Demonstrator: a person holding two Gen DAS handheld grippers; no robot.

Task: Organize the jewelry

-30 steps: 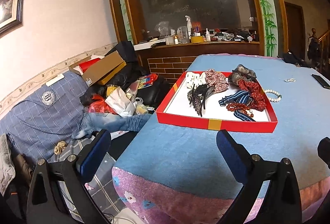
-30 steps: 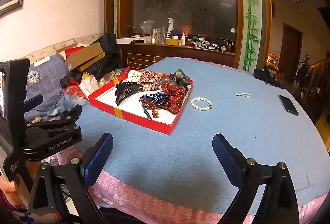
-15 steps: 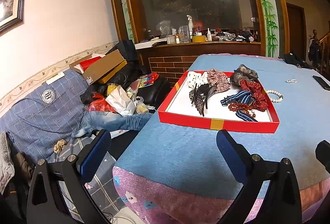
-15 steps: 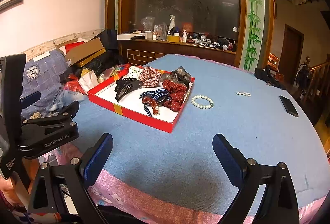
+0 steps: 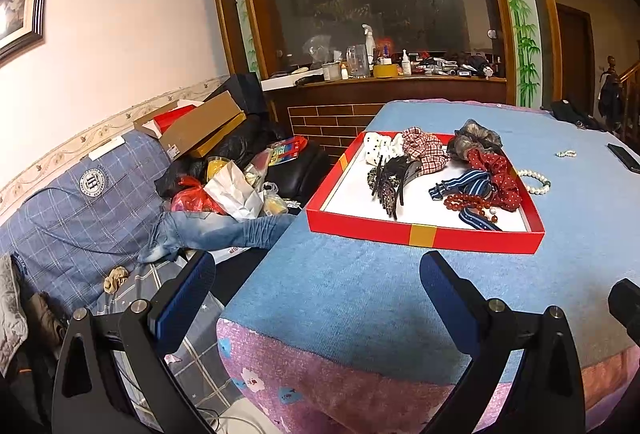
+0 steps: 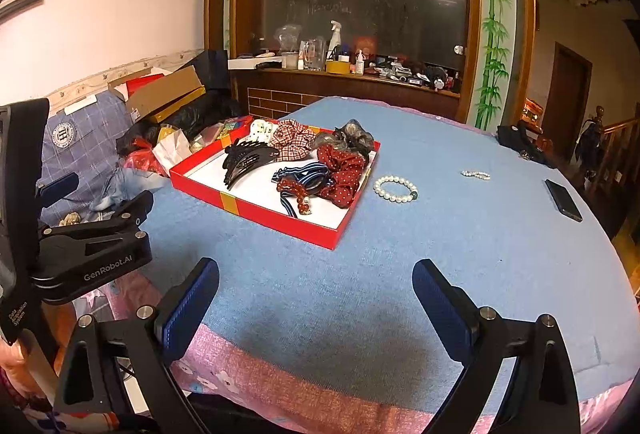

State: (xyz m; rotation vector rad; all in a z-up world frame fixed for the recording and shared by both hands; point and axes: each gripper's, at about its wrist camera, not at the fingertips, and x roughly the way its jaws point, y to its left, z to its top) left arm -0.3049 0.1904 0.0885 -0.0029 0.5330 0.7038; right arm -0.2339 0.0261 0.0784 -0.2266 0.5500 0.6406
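Pearl bracelet sits just right of the red tray, straight ahead of the right gripper. That side's nearer than the left gripper. Both are wide open, holding nothing.

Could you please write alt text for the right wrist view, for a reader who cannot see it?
A red tray of hair ties and clips sits on a blue table, with a pearl bracelet beside it. The open right claw hovers at the near edge.

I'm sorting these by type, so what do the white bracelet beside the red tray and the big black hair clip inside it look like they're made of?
White bracelet: round, glossy cream beads, probably pearl or imitation; one dark bead. Black hair clip: rigid, curved, shiny teeth, likely plastic. The red tray looks like cardboard.
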